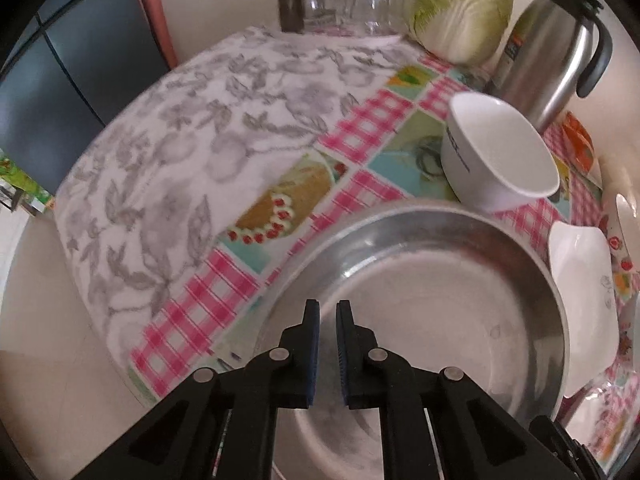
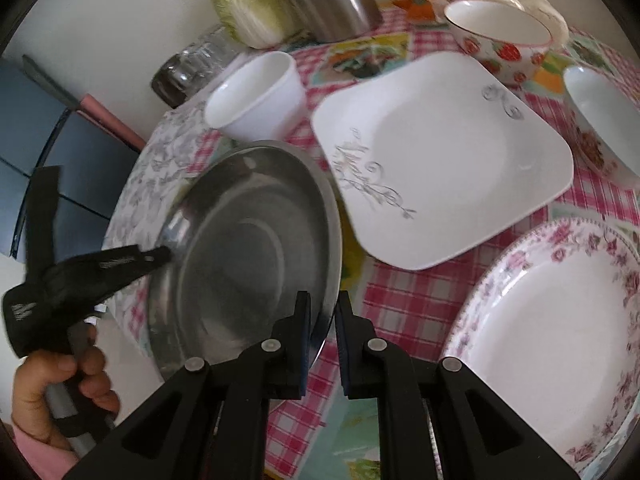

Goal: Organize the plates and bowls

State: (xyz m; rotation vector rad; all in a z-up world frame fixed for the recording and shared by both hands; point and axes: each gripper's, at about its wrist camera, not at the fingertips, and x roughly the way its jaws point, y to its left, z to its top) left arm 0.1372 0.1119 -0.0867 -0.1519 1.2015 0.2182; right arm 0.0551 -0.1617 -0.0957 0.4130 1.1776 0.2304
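The steel pan [image 2: 248,248] sits at the left part of the table [image 1: 360,136], tilted up in the right wrist view, with both grippers at its rim. The left gripper [image 1: 328,320] is over the near edge, jaws a little apart with nothing between them; in the right view its tip [image 2: 160,256] touches the pan's left rim. The right gripper [image 2: 322,312] straddles the right rim, jaws parted, not clamped yet. The white bowl [image 2: 256,96] sits just behind the pan, the square plate [image 2: 440,160] just beside it on the right, the floral plate [image 2: 560,320] near that. 2 more bowls [image 2: 500,36] [image 2: 600,120] at the far right. Open room is on the grey floral cloth [image 1: 180,152], left.
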